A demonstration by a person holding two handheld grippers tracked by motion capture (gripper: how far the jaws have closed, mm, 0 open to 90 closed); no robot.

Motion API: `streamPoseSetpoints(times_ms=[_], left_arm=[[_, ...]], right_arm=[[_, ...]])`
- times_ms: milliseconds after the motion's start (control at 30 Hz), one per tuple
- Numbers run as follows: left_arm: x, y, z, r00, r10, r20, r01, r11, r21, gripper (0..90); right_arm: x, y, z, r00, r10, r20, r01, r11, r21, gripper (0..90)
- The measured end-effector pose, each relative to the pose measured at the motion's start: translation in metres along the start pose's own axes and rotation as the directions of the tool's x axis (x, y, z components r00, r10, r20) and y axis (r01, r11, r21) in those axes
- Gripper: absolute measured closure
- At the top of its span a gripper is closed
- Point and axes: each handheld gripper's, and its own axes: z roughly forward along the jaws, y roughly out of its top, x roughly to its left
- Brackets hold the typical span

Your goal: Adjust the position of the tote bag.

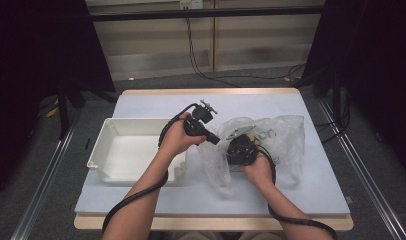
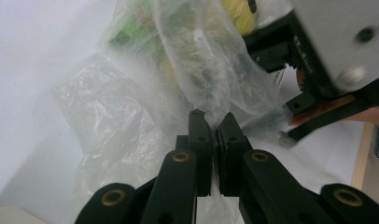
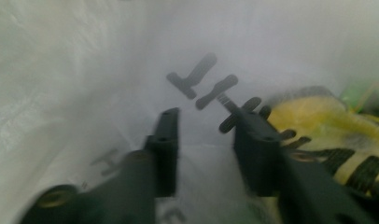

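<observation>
**Two tools at work on a clear plastic bag**

Forearms enter from the near edge of the high view, each with a black cable trailing back along it. Beyond them lies the counter [image 1: 141, 200], covered in a pale blue-grey sheet.

Held in the person's left hand, the left tool [image 1: 214, 140] reaches rightward from above the near right corner of a shallow white plastic tray [image 1: 103, 145], which sits on the left half of the counter. In the left gripper view its jaws are pressed together on a bunched fold of the crumpled clear plastic bag [image 2: 201, 74], pinching the film just at their tips. Through the film, something green and something yellow show inside the bag, too blurred to identify.

That bag [image 1: 283, 140] lies right of centre on the counter, just beside the tray, with dark printed lettering on its far side. The right tool [image 1: 239, 145] sits at the bag's near left part, with the person's right hand just behind it. In the right gripper view its jaws stand apart with a clear gap between them, surrounded by white translucent film, so the tool [image 3: 206, 140] appears to be inside the bag's mouth. Near its right jaw lies a yellow packet with black markings [image 3: 318, 126], close to the jaw; contact cannot be told.
</observation>
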Motion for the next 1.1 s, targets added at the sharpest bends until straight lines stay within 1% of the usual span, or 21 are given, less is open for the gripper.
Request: streamPoseSetpoints(times_ms=[33, 67, 100, 133, 167, 200, 333, 433, 467, 533, 600, 633, 667, 700, 767, 800, 933, 967, 1033, 1067, 1100], left_arm=[[0.001, 0.001, -0.001, 1.0, 0.004, -0.004, -0.004, 0.9999, 0.012, 86.7], [0.003, 0.0, 0.0, 0.9999, -0.001, -0.01, 0.001, 1.0, 0.006, 86.8], [0.003, 0.0, 0.0, 0.9999, -0.001, -0.01, 0.001, 1.0, 0.006, 86.8], [0.004, 0.0, 0.0, 0.9999, -0.009, -0.012, 0.009, 1.0, 0.0, 86.8], [0.006, 0.0, -0.001, 0.9998, -0.01, -0.015, 0.01, 0.9999, 0.005, 86.9], [0.008, 0.0, -0.002, 0.9998, -0.004, -0.017, 0.005, 0.9998, 0.021, 86.9], [0.012, -0.002, -0.001, 0.9994, -0.021, -0.028, 0.022, 0.9997, 0.015, 87.2], [0.015, -0.002, -0.002, 0.9992, -0.027, -0.031, 0.028, 0.9995, 0.016, 87.3], [0.016, -0.002, -0.004, 0.9992, -0.024, -0.031, 0.025, 0.9992, 0.032, 87.3], [0.016, -0.002, -0.002, 0.999, -0.027, -0.034, 0.028, 0.9995, 0.013, 87.4], [0.015, 0.0, -0.001, 0.9994, -0.012, -0.034, 0.013, 0.9993, 0.035, 87.5], [0.014, 0.0, 0.002, 0.9991, -0.017, -0.038, 0.018, 0.9996, 0.023, 87.5], [0.015, 0.0, 0.003, 0.9993, -0.01, -0.035, 0.011, 0.9994, 0.032, 87.5], [0.015, 0.001, 0.005, 0.9994, -0.02, -0.03, 0.021, 0.9992, 0.033, 87.6], [0.017, 0.001, 0.006, 0.9998, -0.009, -0.016, 0.01, 0.9985, 0.054, 87.6], [0.017, 0.0, 0.007, 0.9996, -0.014, -0.023, 0.015, 0.9986, 0.05, 87.7], [0.019, -0.004, 0.005, 0.9993, -0.027, -0.027, 0.028, 0.9988, 0.04, 87.8], [0.019, -0.005, 0.003, 0.9994, -0.024, -0.026, 0.025, 0.9985, 0.049, 87.8], [0.019, -0.008, 0.002, 0.9991, -0.033, -0.027, 0.034, 0.9988, 0.035, 87.8], [0.02, -0.009, 0.001, 0.9992, -0.031, -0.027, 0.032, 0.9988, 0.037, 87.8], [0.02, -0.011, 0.0, 0.9989, -0.038, -0.026, 0.039, 0.9987, 0.033, 87.8]], right_arm=[[0.0, 0.0, 0.0, 1.0, 0.0, 0.0, 0.0, 1.0, 0.0, 72.4], [0.0, -0.004, 0.004, 1.0, -0.009, -0.003, 0.009, 0.999, 0.034, 86.1], [0.001, -0.007, 0.005, 0.9999, -0.012, -0.011, 0.012, 1.0, 0.022, 90.0], [0.001, -0.007, 0.005, 0.9999, -0.012, -0.011, 0.012, 1.0, 0.022, 90.0], [0.001, -0.01, 0.003, 0.9997, 0.013, -0.022, -0.012, 1.0, 0.015, 90.0], [0.001, -0.01, 0.003, 0.9997, 0.013, -0.022, -0.012, 1.0, 0.015, 90.0], [0.006, -0.019, -0.004, 0.9976, 0.042, -0.054, -0.041, 0.999, 0.011, 90.0], [0.011, -0.034, -0.015, 0.996, 0.042, -0.078, -0.043, 0.999, -0.001, 90.0], [0.013, -0.038, -0.018, 0.9956, 0.039, -0.086, -0.038, 0.999, 0.004, 90.0], [0.015, -0.041, -0.021, 0.9956, 0.03, -0.089, -0.03, 1.0, -0.001, 90.0], [0.017, -0.047, -0.026, 0.9947, 0.028, -0.099, -0.028, 1.0, -0.001, 90.0], [0.018, -0.051, -0.029, 0.9944, 0.027, -0.103, -0.027, 1.0, -0.004, 90.0], [0.02, -0.054, -0.032, 0.9942, 0.025, -0.104, -0.025, 1.0, 0.002, 90.0], [0.021, -0.054, -0.033, 0.9948, 0.028, -0.098, -0.028, 1.0, 0.001, 90.0], [0.021, -0.054, -0.035, 0.9964, 0.012, -0.083, -0.012, 1.0, -0.001, 90.0], [0.019, -0.051, -0.037, 0.9967, 0.02, -0.079, -0.023, 0.999, -0.031, 90.0], [0.015, -0.042, -0.043, 0.9972, 0.03, -0.069, -0.035, 0.997, -0.073, 90.0], [0.014, -0.038, -0.044, 0.9974, 0.031, -0.066, -0.036, 0.996, -0.081, 88.5], [0.012, -0.028, -0.046, 0.9984, 0.03, -0.048, -0.034, 0.995, -0.094, 82.7], [0.011, -0.021, -0.047, 0.9998, 0.014, -0.017, -0.016, 0.994, -0.109, 73.7], [0.011, -0.021, -0.047, 0.9998, 0.014, -0.017, -0.016, 0.994, -0.109, 73.7]])
